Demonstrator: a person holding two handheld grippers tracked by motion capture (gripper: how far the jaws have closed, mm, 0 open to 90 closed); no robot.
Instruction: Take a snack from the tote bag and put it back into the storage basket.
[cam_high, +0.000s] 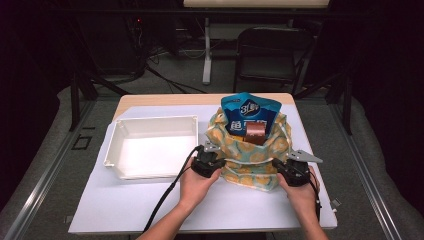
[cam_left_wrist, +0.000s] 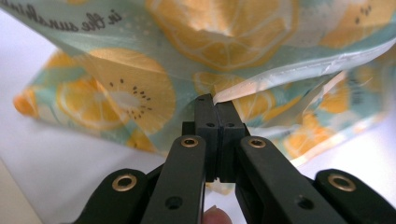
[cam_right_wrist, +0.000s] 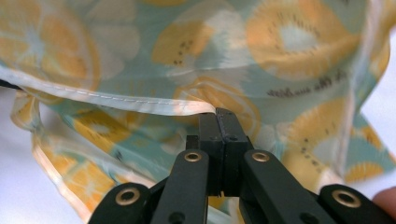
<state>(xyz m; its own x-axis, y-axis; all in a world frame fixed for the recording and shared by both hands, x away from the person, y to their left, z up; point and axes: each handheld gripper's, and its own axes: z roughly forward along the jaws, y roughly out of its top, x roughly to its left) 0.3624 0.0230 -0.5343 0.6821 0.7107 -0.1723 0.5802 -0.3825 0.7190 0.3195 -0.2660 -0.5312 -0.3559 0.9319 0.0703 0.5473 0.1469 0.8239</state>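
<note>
Two grippers work one bag (cam_high: 252, 160), a soft fruit-print tote standing on the white mat (cam_high: 125, 205) to the right of an empty white tray (cam_high: 150, 145). The left gripper (cam_high: 210, 161) is clamped on the bag's rim at its left side; in the left gripper view its jaws stand pressed together with the pale hem (cam_left_wrist: 261, 86) pinched at their tips. The right gripper (cam_high: 291, 171) grips the rim on the other side, and the right gripper view shows the stitched edge (cam_right_wrist: 140, 105) running straight into its closed jaws. Each gripper sits in a hand (cam_high: 197, 185) that comes in from the near edge of the table.

The bag has slumped low around its load, so a blue snack pack (cam_high: 250, 112) sticks well out of the mouth, with a brown packet (cam_high: 256, 132) in front of it. What else lies deeper inside cannot be told, as the cloth hides it.

Judging by the layout, the work looks like emptying the bag into the tray. Done so far: both sides of the rim are held and the mouth is pulled open and down, baring the contents. Left: nothing is in the tray yet, so both packets wait to be lifted out and set there, which would need at least one gripper to let go of the rim first
</note>
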